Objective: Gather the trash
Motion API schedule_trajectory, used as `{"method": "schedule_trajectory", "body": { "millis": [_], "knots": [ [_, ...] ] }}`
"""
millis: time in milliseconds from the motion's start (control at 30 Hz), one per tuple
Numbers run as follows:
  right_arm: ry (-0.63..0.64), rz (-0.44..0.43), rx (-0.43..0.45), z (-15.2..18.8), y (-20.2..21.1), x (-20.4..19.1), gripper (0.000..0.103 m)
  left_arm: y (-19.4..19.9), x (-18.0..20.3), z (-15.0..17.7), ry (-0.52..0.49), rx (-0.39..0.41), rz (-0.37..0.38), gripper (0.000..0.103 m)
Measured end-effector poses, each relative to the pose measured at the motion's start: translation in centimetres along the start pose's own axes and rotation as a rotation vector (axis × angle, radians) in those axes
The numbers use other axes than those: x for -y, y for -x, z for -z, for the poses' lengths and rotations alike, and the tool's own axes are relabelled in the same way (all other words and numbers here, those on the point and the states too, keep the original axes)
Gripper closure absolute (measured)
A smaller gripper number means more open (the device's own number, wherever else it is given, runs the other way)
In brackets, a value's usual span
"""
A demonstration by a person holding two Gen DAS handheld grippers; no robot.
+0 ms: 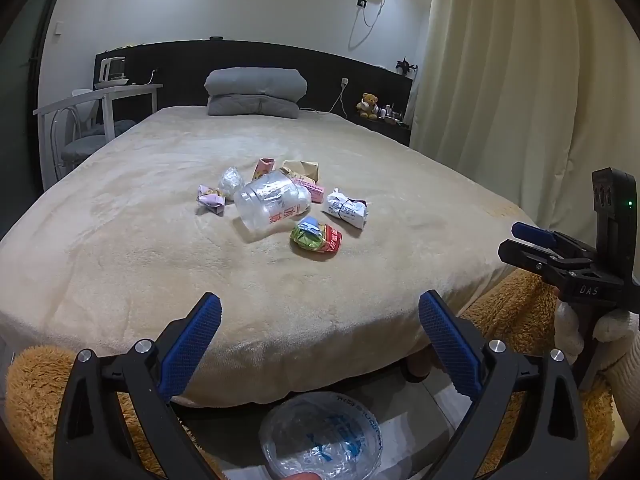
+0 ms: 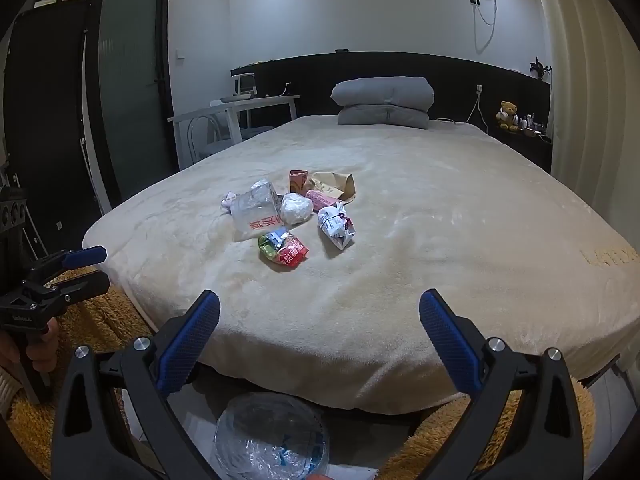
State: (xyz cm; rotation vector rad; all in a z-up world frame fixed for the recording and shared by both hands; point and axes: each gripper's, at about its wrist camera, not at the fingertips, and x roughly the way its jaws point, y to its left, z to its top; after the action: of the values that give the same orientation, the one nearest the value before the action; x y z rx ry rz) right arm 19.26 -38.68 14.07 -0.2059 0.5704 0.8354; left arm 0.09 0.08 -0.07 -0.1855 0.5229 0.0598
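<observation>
Across the bed (image 1: 132, 216), our left gripper (image 1: 320, 328) and right gripper (image 2: 320, 326) wait, fingers spread, empty; the plastic jar (image 1: 272, 204) could roll.

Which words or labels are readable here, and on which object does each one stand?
"DAS": white letters on the right gripper body.
Red characters on the clear plastic jar: not legible.
Print on the white wrapper and red-green wrapper: too small.
Blue print on the plastic bag: blurred.

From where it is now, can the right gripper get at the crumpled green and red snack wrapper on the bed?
Probably yes: the right gripper is open, and only bare beige blanket lies before the wrapper.
</observation>
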Motion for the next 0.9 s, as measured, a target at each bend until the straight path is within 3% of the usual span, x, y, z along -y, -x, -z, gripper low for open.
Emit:
{"method": "schedule_trajectory", "body": {
  "millis": [900],
  "knots": [
    [0.013,0.004,-0.007,0.18,-0.68,-0.50,0.004,-0.28,0.08,0.11,-0.001,0.005,0.004,0.006]
  ]
}}
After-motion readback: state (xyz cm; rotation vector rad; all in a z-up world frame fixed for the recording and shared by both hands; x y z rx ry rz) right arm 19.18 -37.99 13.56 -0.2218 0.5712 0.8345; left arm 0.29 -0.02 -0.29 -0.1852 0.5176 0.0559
